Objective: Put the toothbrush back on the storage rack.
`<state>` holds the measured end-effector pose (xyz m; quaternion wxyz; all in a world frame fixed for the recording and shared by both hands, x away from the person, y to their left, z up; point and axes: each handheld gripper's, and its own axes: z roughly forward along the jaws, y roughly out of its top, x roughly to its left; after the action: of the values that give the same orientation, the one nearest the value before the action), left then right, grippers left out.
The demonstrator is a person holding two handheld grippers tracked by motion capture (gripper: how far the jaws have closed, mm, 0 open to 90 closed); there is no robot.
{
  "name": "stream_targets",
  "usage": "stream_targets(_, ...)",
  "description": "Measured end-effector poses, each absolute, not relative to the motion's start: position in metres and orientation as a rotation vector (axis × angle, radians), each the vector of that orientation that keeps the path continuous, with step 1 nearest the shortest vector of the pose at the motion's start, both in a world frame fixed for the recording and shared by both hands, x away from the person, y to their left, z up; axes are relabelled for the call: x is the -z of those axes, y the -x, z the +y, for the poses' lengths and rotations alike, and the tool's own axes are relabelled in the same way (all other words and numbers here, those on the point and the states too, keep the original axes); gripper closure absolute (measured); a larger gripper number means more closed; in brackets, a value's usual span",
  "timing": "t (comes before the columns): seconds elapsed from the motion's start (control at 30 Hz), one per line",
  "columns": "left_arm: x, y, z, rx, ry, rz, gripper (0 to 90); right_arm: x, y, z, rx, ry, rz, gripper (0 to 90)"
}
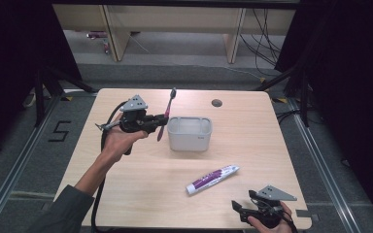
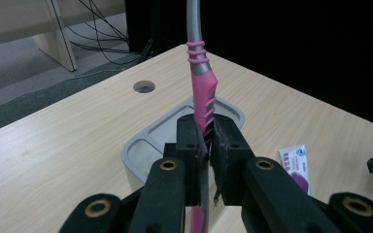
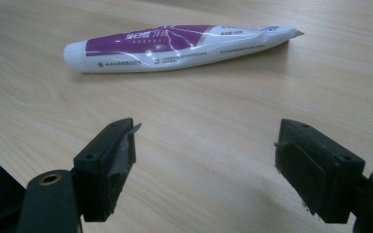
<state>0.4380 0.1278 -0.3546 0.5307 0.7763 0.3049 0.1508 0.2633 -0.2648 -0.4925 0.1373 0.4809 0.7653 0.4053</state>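
Observation:
My left gripper (image 1: 161, 121) is shut on a pink and grey toothbrush (image 1: 167, 112), which it holds raised just left of a grey rectangular tub (image 1: 190, 133). In the left gripper view the jaws (image 2: 208, 145) pinch the pink handle of the toothbrush (image 2: 203, 92), which stands upright, with the tub's rim (image 2: 141, 150) behind and below. A white and purple toothpaste tube (image 1: 212, 178) lies on the table nearer me. My right gripper (image 1: 236, 208) rests open at the front right edge; in its own view the jaws (image 3: 206, 160) stand wide apart with the tube (image 3: 175, 46) lying beyond them.
The wooden table (image 1: 141, 189) has a round cable hole (image 1: 216, 103) at the back. Dark curtains hang on both sides. Wooden furniture legs and cables stand on the floor behind the table.

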Motion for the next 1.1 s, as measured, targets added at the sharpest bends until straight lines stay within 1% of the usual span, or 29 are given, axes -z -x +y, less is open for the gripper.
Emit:
stream_targets(0.37, 0.356, -0.449, 0.117, -0.379, -1.791, 0.737, 81.8, 0.493, -0.264, -0.265, -1.197, -1.392, 2.212, 23.1)
stream_targets(0.43, 0.357, -0.453, 0.116, -0.366, -1.763, 0.745, 81.8, 0.491, -0.262, -0.265, -1.160, -1.401, 2.213, 23.1)
stream_targets(0.73, 0.361, -0.464, 0.112, -0.398, -1.696, 0.788, 81.8, 0.491, -0.261, -0.265, -1.159, -1.405, 2.199, 23.1)
stream_targets(1.1, 0.371, -0.476, 0.109, -0.428, -1.657, 0.823, 81.8, 0.491, -0.261, -0.265, -1.160, -1.402, 2.203, 23.1)
